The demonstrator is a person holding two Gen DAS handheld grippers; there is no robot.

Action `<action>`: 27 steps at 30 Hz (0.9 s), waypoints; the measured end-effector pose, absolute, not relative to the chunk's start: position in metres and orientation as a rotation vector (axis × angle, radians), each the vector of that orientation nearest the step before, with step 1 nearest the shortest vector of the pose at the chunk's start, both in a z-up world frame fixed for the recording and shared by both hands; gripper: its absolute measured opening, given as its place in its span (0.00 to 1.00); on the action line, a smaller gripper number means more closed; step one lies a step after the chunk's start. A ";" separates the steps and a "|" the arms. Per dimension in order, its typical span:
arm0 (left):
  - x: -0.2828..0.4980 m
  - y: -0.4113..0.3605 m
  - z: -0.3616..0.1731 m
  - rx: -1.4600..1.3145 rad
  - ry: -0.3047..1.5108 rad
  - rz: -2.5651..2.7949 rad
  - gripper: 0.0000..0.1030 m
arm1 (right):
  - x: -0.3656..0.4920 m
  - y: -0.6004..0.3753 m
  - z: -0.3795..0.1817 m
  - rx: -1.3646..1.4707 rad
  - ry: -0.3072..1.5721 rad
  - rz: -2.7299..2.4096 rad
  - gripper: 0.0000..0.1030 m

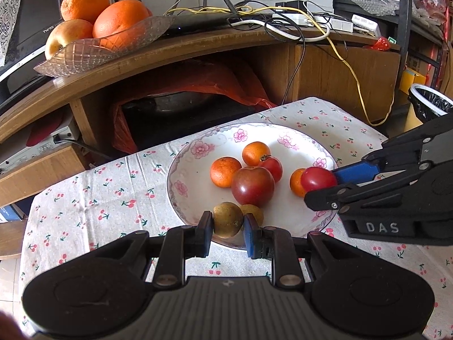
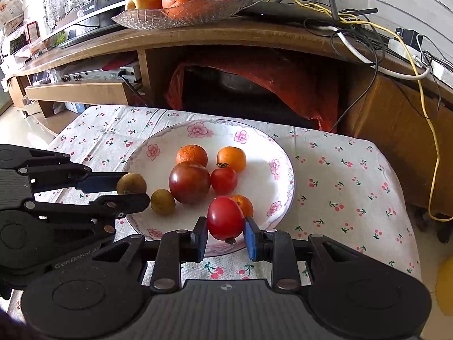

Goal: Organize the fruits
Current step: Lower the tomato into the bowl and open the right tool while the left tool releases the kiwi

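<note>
A white floral plate [image 1: 184, 170] [image 2: 158, 141] sits on the cherry-print cloth. It holds a large dark red tomato [image 1: 252, 186] [image 2: 189, 182], a small red tomato [image 1: 272, 167] [image 2: 223, 180], three small oranges [image 1: 225, 171] [image 2: 192, 155] and a brown fruit [image 1: 253, 213] [image 2: 162, 201]. My left gripper [image 1: 227, 226] [image 2: 133, 188] is shut on another brown fruit [image 1: 228, 220] [image 2: 131, 183] at the plate's near rim. My right gripper [image 2: 225, 231] [image 1: 322, 182] is shut on a red tomato [image 2: 225, 218] [image 1: 318, 179] over the plate's right side.
A glass dish [image 1: 93, 53] [image 2: 175, 17] with oranges and an apple stands on the wooden cabinet [image 1: 198, 45] behind. Cables and power strips [image 1: 311, 22] lie on the cabinet. A red bag covers a pot [image 1: 184, 104] in the shelf below. A bin [image 1: 430, 102] stands right.
</note>
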State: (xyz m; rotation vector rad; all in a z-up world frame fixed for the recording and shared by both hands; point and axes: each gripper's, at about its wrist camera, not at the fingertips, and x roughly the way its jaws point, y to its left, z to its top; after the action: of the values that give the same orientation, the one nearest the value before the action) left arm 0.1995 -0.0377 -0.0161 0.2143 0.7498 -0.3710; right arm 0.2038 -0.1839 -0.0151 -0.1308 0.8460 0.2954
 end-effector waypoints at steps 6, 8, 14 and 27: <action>0.203 -0.040 -0.019 0.212 0.752 -0.375 0.32 | 0.207 -0.180 -0.020 -0.147 0.848 0.304 0.21; 0.204 -0.040 -0.020 0.212 0.752 -0.374 0.32 | 0.208 -0.180 -0.020 -0.143 0.849 0.304 0.21; 0.204 -0.040 -0.021 0.212 0.750 -0.373 0.32 | 0.210 -0.178 -0.025 -0.149 0.852 0.309 0.21; 0.206 -0.041 -0.024 0.200 0.744 -0.354 0.32 | 0.211 -0.175 -0.029 -0.146 0.852 0.316 0.22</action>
State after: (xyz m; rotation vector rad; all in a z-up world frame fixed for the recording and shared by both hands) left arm 0.2059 -0.0413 -0.0239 0.2005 0.7439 -0.3544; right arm 0.2111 -0.1753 -0.0288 -0.1459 0.8520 0.3164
